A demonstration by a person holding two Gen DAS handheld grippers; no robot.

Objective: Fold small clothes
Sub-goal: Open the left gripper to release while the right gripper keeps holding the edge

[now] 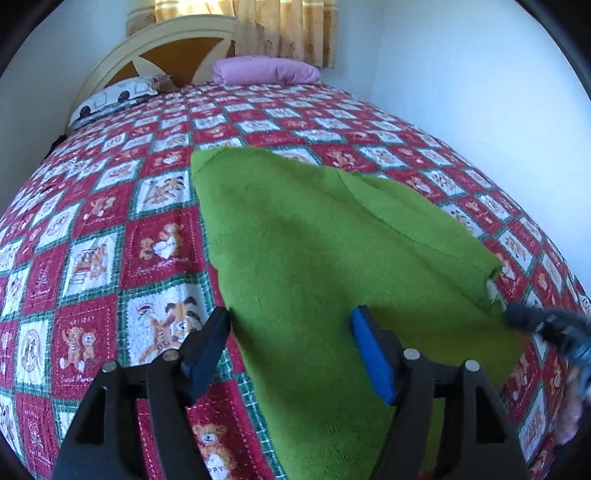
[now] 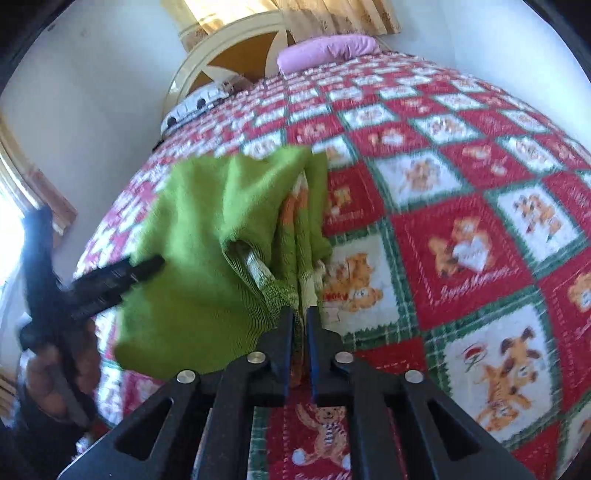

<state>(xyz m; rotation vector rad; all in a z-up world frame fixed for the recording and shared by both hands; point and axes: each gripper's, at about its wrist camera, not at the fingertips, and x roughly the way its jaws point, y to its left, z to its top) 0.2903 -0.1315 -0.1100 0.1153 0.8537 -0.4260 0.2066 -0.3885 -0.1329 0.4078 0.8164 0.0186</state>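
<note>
Nearest in the left wrist view, the left gripper (image 1: 290, 317) stands wide apart with nothing pinched: its left finger sits over the bedspread (image 1: 110, 229) just off the cloth's edge, and its right finger, with a blue pad (image 1: 373, 354), hangs above the green garment (image 1: 317, 236). That garment lies spread on the bed, filling the frame from about 6 o'clock up toward 12 o'clock, one corner drawn out toward 3 o'clock, where a blurred dark tool meets its ribbed edge. In the right wrist view, the right gripper (image 2: 301, 314) is closed narrow on the garment's ribbed hem (image 2: 273, 291), lifting it so the green knit hangs in folds toward 11 o'clock, with an orange and white pattern showing on the inner side. At 9 o'clock in that view a hand (image 2: 55, 387) holds the other tool, whose dark fingers lie against the green cloth's left edge; it is blurred. The bedspread, red, white and green squares printed with bears, runs away toward 12 o'clock. At the far end lie a pink pillow (image 1: 266, 70) and a patterned pillow (image 1: 118, 96) against a cream headboard (image 1: 147, 48), with yellow curtains (image 1: 288, 29) above.
</note>
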